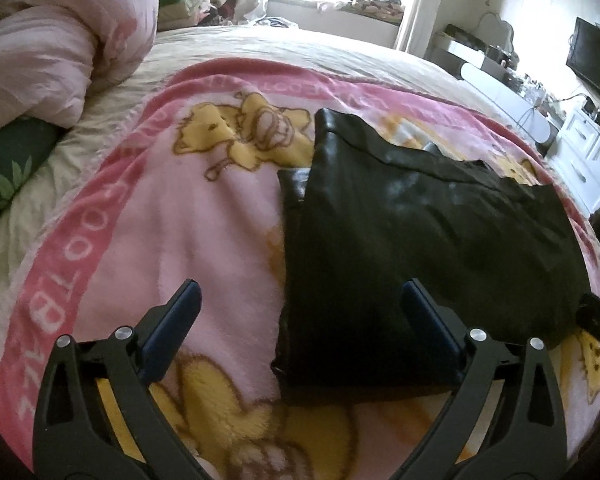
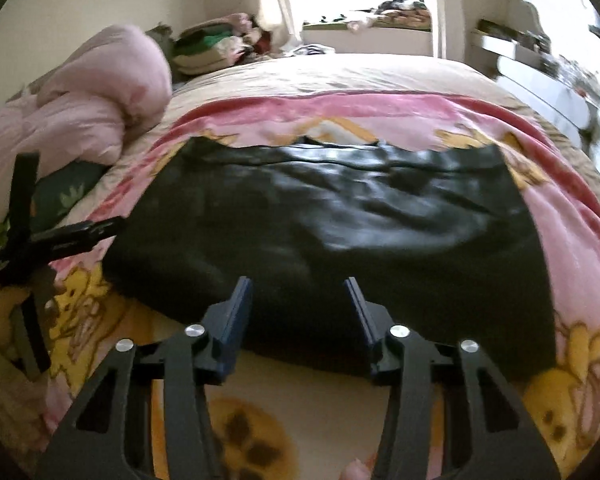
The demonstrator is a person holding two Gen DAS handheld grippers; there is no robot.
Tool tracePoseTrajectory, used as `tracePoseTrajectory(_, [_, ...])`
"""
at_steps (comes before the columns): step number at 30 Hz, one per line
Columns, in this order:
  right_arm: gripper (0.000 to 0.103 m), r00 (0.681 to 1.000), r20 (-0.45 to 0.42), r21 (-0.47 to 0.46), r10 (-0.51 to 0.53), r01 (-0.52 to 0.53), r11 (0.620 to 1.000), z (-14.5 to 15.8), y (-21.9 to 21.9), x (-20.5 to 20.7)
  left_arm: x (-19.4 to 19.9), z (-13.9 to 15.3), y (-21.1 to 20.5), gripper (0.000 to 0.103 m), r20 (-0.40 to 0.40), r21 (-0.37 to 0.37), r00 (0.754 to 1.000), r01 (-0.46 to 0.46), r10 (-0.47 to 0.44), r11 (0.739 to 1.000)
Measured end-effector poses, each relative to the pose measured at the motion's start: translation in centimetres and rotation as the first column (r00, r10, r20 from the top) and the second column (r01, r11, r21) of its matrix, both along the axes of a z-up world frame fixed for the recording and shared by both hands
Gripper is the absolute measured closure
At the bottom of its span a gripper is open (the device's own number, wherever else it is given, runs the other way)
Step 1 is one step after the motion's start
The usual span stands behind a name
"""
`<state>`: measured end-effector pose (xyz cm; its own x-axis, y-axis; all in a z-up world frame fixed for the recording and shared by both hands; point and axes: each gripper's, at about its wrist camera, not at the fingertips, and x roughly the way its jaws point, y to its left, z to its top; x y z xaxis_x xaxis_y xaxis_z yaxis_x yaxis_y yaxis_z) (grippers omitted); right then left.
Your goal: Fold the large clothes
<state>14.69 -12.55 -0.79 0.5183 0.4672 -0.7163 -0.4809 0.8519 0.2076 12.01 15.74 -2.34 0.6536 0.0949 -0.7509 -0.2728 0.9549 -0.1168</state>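
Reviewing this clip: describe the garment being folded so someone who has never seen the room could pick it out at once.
A bed with a beige cover fills the room, and a pink cartoon-bear blanket is spread over it. On that blanket lies the black garment, flat and partly folded. It is the only dark, slightly shiny, leather-like piece there; everything around it is pink, yellow or beige.

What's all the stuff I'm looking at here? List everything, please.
Garment: one, shiny black, lying on the blanket, partly folded.
Blanket: one, pink with yellow bears, spread over the bed.
Bedsheet: one, beige, under the blanket.
Duvet: one, pale pink, bunched at the bed's left.
Pillow: one, dark green, leaf print, beneath the duvet.
Clothes pile: one, mixed colours, far corner by the window.
TV: one, black, right wall.
Cabinet: one, white, right side.
Left gripper: black, blue pads, open, at the garment's left edge.
Right gripper: same, open, over the garment's near edge.
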Motion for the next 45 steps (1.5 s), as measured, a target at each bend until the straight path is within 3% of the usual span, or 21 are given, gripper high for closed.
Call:
tracePoseTrajectory(4, [0.071,0.999,-0.011,-0.012,0.034,-0.034,0.999,-0.4,2.4,0.2,0.2,0.0,0.5,0.009,0.001,-0.015,1.000,-0.011,0.011,1.000])
tracePoseTrajectory(14, [0.071,0.994,-0.111,-0.120,0.022,-0.035,0.992,-5.1,5.4,0.8,1.3,-1.0,1.3,0.009,-0.001,-0.083,1.000,-0.003,0.003,0.997])
tracePoseTrajectory(18, [0.071,0.989,-0.141,-0.099,0.035,-0.049,0.994,-4.8,5.0,1.3,3.0,-2.5,1.7,0.009,-0.021,-0.153,1.000,0.005,-0.008,0.988])
tracePoseTrajectory(21, [0.073,0.989,-0.142,-0.025,0.048,-0.052,0.998,-3.0,4.2,2.2,4.0,-3.5,1.8,0.009,-0.039,-0.197,0.999,0.011,-0.020,0.980])
tracePoseTrajectory(27, [0.073,0.997,-0.074,-0.017,-0.009,0.007,1.000,-0.4,4.4,7.2,4.7,-4.8,2.3,0.009,-0.035,-0.315,0.999,0.019,-0.032,0.949])
tracePoseTrajectory(30, [0.076,0.995,-0.074,-0.031,-0.065,0.063,0.998,-0.3,5.1,11.3,4.9,-4.9,2.4,0.009,-0.034,-0.333,0.999,0.022,-0.035,0.943])
tracePoseTrajectory(36, [0.076,0.978,-0.161,-0.061,-0.130,0.122,0.991,-2.5,6.9,17.9,5.3,-5.4,2.7,0.010,-0.025,-0.381,0.998,0.037,-0.050,0.924])
tracePoseTrajectory(38, [0.075,0.963,-0.229,-0.098,-0.141,0.121,0.988,-4.8,7.4,19.0,5.4,-5.4,2.7,0.015,-0.017,-0.398,0.998,0.049,-0.061,0.916])
tracePoseTrajectory(39, [0.075,0.956,-0.256,-0.099,-0.143,0.121,0.988,-6.0,7.5,19.3,5.5,-5.4,2.7,0.024,-0.009,-0.407,0.997,0.062,-0.072,0.911])
tracePoseTrajectory(41, [0.075,0.954,-0.261,-0.082,-0.145,0.127,0.988,-7.2,7.2,19.4,5.5,-5.1,2.4,0.032,0.009,-0.420,0.996,0.084,-0.089,0.903])
tracePoseTrajectory(45, [0.076,0.977,-0.186,-0.060,-0.104,0.095,0.994,-4.6,6.3,17.5,5.4,-4.7,2.0,0.036,0.011,-0.409,0.995,0.095,-0.099,0.908])
